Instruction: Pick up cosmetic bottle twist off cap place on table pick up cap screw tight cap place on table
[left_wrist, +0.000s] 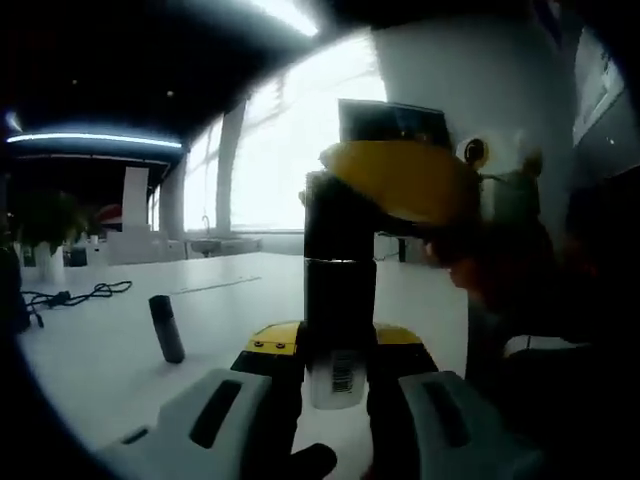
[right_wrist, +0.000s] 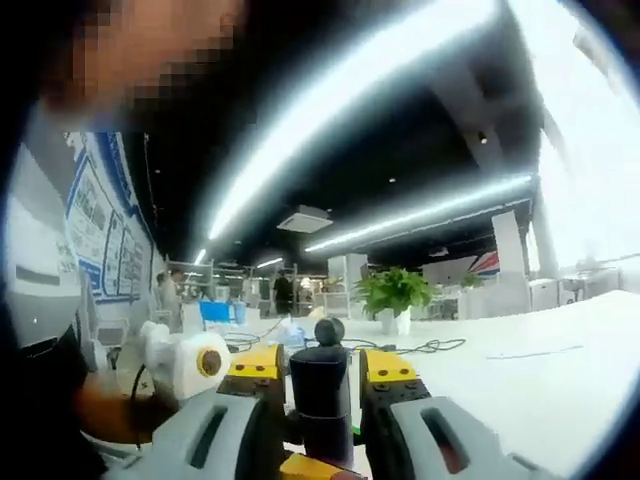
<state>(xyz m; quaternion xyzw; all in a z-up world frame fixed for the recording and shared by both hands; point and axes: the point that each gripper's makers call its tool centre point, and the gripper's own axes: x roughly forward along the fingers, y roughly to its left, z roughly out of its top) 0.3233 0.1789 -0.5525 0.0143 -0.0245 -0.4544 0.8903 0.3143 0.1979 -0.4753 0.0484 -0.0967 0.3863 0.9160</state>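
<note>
A dark cosmetic bottle (left_wrist: 340, 340) with a barcode label stands upright between the jaws of my left gripper (left_wrist: 338, 378), which is shut on its lower body. The dark cap (left_wrist: 336, 215) sits on top of the bottle. My right gripper comes in from the right, and one yellow finger (left_wrist: 400, 180) presses against the cap. In the right gripper view, my right gripper (right_wrist: 322, 388) is shut on the cap (right_wrist: 320, 385), which sits between its two yellow-tipped jaws. The bottle is held above the white table (left_wrist: 90, 370).
A small dark tube (left_wrist: 167, 328) stands on the table to the left of the bottle. A black cable (left_wrist: 70, 295) lies at the far left near a potted plant (left_wrist: 45, 225). A second plant (right_wrist: 393, 292) and a person's sleeve (left_wrist: 560, 300) are close by.
</note>
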